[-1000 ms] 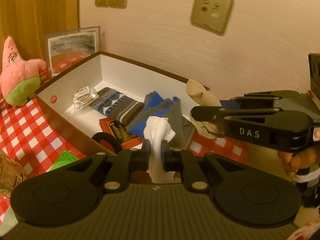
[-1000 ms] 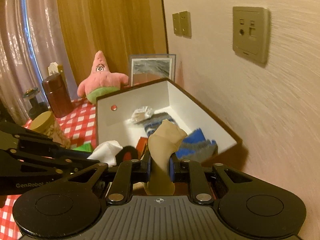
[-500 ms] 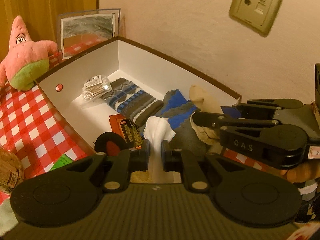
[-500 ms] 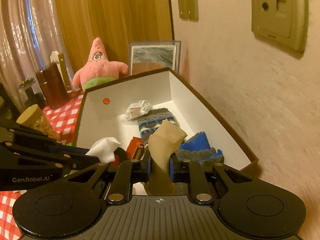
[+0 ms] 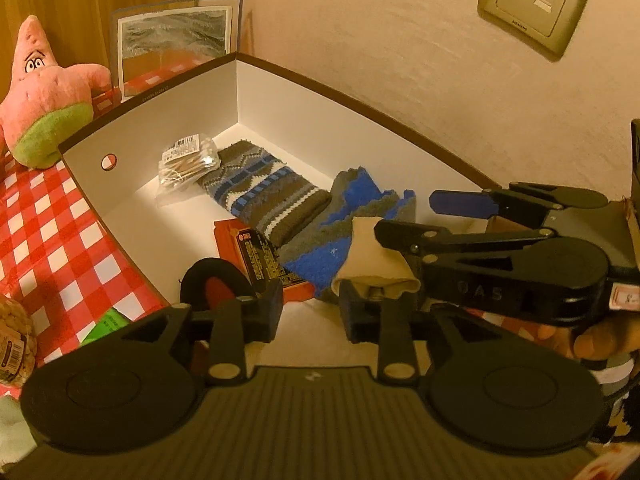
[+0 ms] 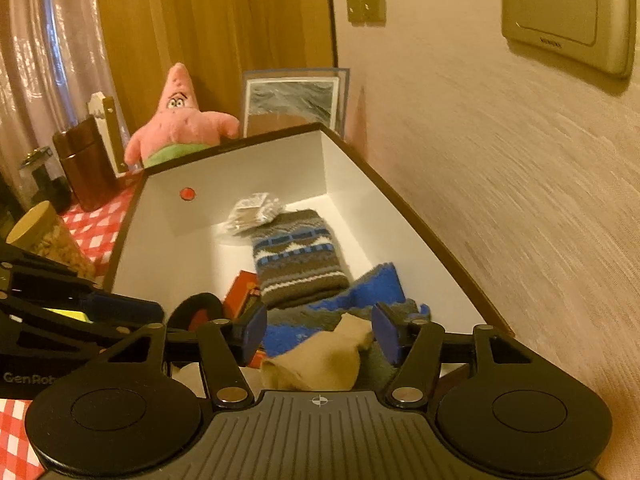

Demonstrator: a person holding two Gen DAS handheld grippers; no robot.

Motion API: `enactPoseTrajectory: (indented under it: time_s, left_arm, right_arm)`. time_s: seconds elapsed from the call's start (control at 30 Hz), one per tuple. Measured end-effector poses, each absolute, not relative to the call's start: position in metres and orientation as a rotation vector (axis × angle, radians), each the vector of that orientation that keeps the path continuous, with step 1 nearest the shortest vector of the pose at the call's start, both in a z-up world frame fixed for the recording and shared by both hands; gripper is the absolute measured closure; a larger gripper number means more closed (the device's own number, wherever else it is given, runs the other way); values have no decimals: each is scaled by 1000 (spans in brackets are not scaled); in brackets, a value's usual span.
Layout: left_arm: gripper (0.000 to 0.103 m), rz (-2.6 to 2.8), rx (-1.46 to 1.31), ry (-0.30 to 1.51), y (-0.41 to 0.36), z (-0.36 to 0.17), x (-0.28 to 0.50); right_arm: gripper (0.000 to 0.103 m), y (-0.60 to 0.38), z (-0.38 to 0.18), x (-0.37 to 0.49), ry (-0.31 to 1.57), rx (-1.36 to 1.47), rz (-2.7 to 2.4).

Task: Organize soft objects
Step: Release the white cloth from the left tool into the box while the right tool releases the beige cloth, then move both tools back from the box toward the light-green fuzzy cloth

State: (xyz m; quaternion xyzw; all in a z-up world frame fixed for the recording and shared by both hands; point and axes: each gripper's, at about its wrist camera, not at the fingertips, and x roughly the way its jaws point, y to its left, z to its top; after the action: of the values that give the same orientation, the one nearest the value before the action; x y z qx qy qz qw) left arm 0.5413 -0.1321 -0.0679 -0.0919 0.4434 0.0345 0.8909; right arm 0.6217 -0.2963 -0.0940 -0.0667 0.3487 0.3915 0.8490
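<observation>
Over the near end of the box [image 6: 160, 216] I have both grippers releasing. The right gripper [image 6: 318, 334] has its jaws opening wide, and the beige sock [image 6: 320, 360] lies loose between them on the blue-grey sock [image 6: 360, 292]. The left gripper [image 5: 310, 308] is opening too, with nothing visible between its jaws. My worry: the beige sock drapes against one finger [image 5: 400, 236], so pulling away could drag it out over the rim.
</observation>
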Motion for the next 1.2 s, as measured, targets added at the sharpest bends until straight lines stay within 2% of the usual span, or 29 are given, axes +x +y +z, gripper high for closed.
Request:
enactPoseTrajectory:
  time_s: [0.67,1.2]
  left_arm:
    - [73,66,-196,897,-132,-56,524]
    - [68,32,-209,818,-119,-17,442]
  right_arm:
    - [43,-313,-84,611,739,-93,760]
    - [43,-327,-54,543,708,-54,726]
